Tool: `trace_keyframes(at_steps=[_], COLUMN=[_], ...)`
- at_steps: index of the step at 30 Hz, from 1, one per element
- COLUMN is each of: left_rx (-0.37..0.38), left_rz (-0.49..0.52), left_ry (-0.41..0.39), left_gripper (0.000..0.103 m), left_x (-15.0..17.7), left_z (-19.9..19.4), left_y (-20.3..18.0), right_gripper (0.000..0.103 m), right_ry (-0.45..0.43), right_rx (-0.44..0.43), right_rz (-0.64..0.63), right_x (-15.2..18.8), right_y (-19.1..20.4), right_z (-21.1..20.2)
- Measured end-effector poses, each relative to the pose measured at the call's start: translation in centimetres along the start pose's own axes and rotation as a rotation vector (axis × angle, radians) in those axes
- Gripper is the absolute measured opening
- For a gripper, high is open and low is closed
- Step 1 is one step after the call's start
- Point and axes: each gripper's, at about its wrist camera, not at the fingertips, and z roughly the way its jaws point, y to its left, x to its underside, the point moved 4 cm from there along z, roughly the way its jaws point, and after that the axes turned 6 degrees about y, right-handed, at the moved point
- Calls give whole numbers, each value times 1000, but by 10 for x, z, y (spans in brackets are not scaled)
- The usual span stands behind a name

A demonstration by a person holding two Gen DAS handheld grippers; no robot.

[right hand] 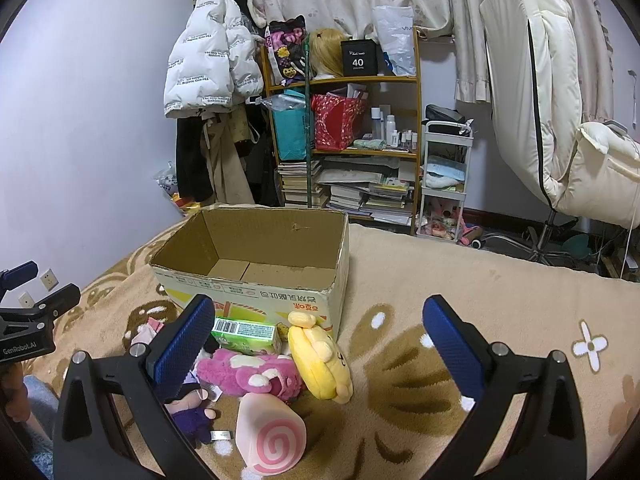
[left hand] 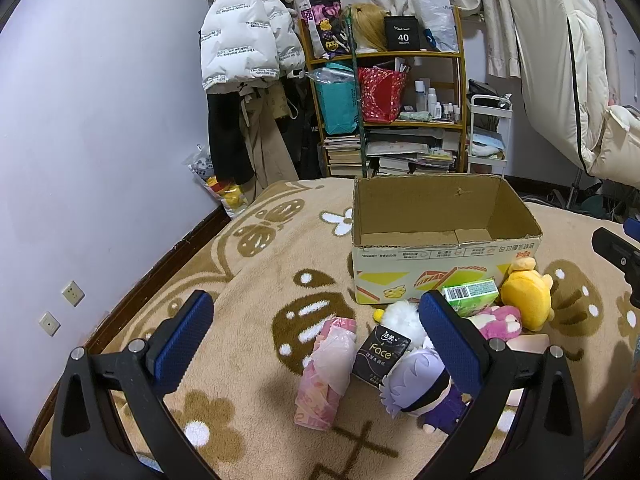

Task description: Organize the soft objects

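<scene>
An open, empty cardboard box (left hand: 444, 216) stands on the beige blanket; it also shows in the right wrist view (right hand: 256, 248). In front of it lie a yellow plush (right hand: 318, 356), a pink plush (right hand: 248, 374), a pink swirl-roll plush (right hand: 270, 436), a purple-haired doll (left hand: 416, 380), a white fluffy toy (left hand: 400, 314), a green tissue pack (right hand: 246, 334), a black "Face" tissue pack (left hand: 382, 354) and a pink wrapped bundle (left hand: 326, 372). My left gripper (left hand: 316, 332) is open above the bundle. My right gripper (right hand: 318, 334) is open above the plushes.
A cluttered shelf (left hand: 400, 92) with books and bags stands behind the bed, with a white jacket (left hand: 244, 36) hung on its left. A white cart (right hand: 444, 176) and a cream chair (right hand: 560, 120) are at the right. The wall (left hand: 100, 120) runs along the bed's left side.
</scene>
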Motion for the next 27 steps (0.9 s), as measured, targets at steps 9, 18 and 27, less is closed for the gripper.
trace_keyframes(at_steps=[9, 18, 27], left_rx=[-1, -14, -50], left_rz=[3, -5, -17], left_ry=[2, 54, 189], left_gripper=[102, 102, 102], left_x=[0, 4, 0], left_z=[0, 15, 53], left_y=[0, 10, 7], right_gripper=[103, 103, 103], right_ry=[1, 12, 94], right_rx=[1, 2, -18], right_rz=[-1, -6, 15], right_x=[0, 6, 15], right_y=[0, 1, 5], right_z=[0, 5, 29])
